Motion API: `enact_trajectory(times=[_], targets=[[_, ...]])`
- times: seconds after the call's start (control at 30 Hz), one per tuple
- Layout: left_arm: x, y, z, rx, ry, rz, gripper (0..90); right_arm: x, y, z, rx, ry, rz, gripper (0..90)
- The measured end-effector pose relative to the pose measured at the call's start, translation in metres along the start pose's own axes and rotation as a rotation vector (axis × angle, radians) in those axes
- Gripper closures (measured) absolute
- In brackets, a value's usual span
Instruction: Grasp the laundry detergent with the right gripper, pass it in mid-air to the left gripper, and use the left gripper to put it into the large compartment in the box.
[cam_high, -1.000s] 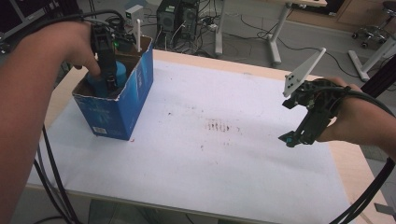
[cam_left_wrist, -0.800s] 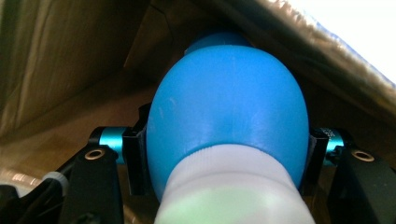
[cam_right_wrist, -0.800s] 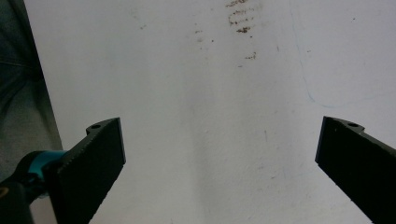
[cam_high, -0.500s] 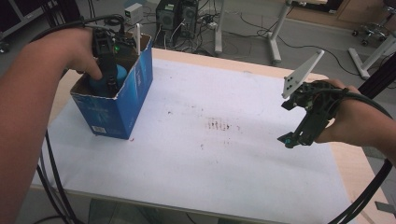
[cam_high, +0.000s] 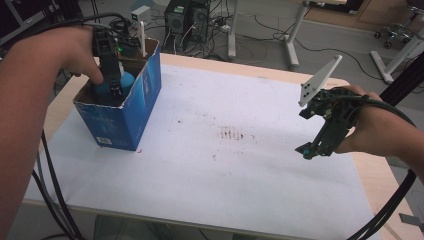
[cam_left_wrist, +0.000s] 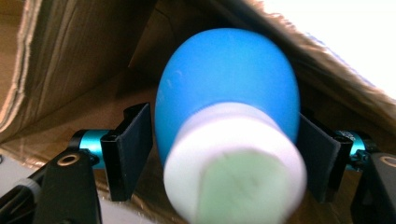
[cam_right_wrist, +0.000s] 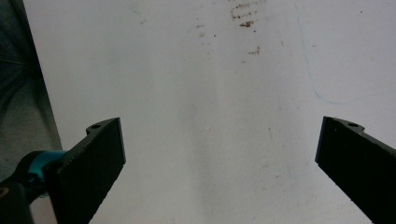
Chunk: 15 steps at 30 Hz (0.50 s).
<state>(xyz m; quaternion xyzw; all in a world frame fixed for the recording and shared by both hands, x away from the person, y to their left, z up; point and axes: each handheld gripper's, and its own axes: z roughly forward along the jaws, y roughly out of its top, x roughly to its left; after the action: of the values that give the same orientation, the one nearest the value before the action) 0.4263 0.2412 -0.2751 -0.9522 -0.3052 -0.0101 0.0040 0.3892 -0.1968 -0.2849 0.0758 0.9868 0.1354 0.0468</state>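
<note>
A blue rubber bulb (cam_left_wrist: 229, 79) with a white neck and greenish end sits between the jaws of my left gripper (cam_left_wrist: 224, 154), inside a cardboard box. Those jaws have just been opening and stand beside the bulb without squeezing it. From above, the left gripper (cam_high: 115, 89) points down into the blue box (cam_high: 127, 117), with the bulb (cam_high: 128, 80) next to it. My right gripper (cam_high: 307, 149) hovers over the white sheet at the right. In its own view the right gripper (cam_right_wrist: 219, 163) is wide open with nothing between its fingers.
A white sheet (cam_high: 215, 185) covers most of the wooden table, with brown stains (cam_high: 232, 134) near its middle. The box stands at the table's far left corner. Computer cases (cam_high: 187, 20), cables and desk legs are on the floor behind.
The left hand has shifted slightly inside the box, and more of the blue bulb shows beside the gripper. The right hand has stayed where it was.
</note>
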Motion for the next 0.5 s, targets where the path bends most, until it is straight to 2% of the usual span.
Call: enact_trajectory(times=[0.03, 0.1, 0.13, 0.23, 0.3, 0.37, 0.43, 0.47, 0.5], targets=[[-0.002, 0.000, -0.011, 0.001, 0.005, 0.001, 23.2, 0.000, 0.000, 0.000, 0.001, 0.002, 0.006, 0.6], [-0.003, 0.000, -0.016, 0.001, 0.012, 0.008, 22.9, 0.000, -0.001, -0.001, 0.002, 0.002, 0.008, 0.6], [-0.005, -0.001, -0.027, -0.006, 0.022, 0.002, 20.8, -0.001, -0.002, -0.001, 0.000, 0.002, 0.013, 0.6], [-0.009, 0.000, -0.045, -0.002, 0.045, 0.012, 18.5, -0.002, -0.003, -0.002, -0.002, 0.005, 0.013, 0.6], [-0.011, 0.000, -0.050, -0.006, 0.048, 0.009, 16.6, -0.003, -0.004, -0.002, -0.011, 0.006, 0.011, 0.6], [-0.017, 0.002, -0.067, -0.009, 0.045, 0.037, 16.6, -0.004, -0.004, -0.003, -0.011, 0.004, 0.015, 0.6], [-0.020, 0.003, -0.072, -0.008, 0.046, 0.047, 16.6, -0.005, -0.004, -0.004, -0.012, 0.002, 0.017, 0.6], [-0.026, 0.007, -0.080, -0.004, 0.053, 0.075, 16.6, -0.005, -0.004, -0.005, -0.009, -0.002, 0.017, 0.6], [-0.026, 0.007, -0.080, -0.004, 0.053, 0.075, 16.3, -0.005, -0.005, -0.006, -0.010, -0.002, 0.018, 0.6]])
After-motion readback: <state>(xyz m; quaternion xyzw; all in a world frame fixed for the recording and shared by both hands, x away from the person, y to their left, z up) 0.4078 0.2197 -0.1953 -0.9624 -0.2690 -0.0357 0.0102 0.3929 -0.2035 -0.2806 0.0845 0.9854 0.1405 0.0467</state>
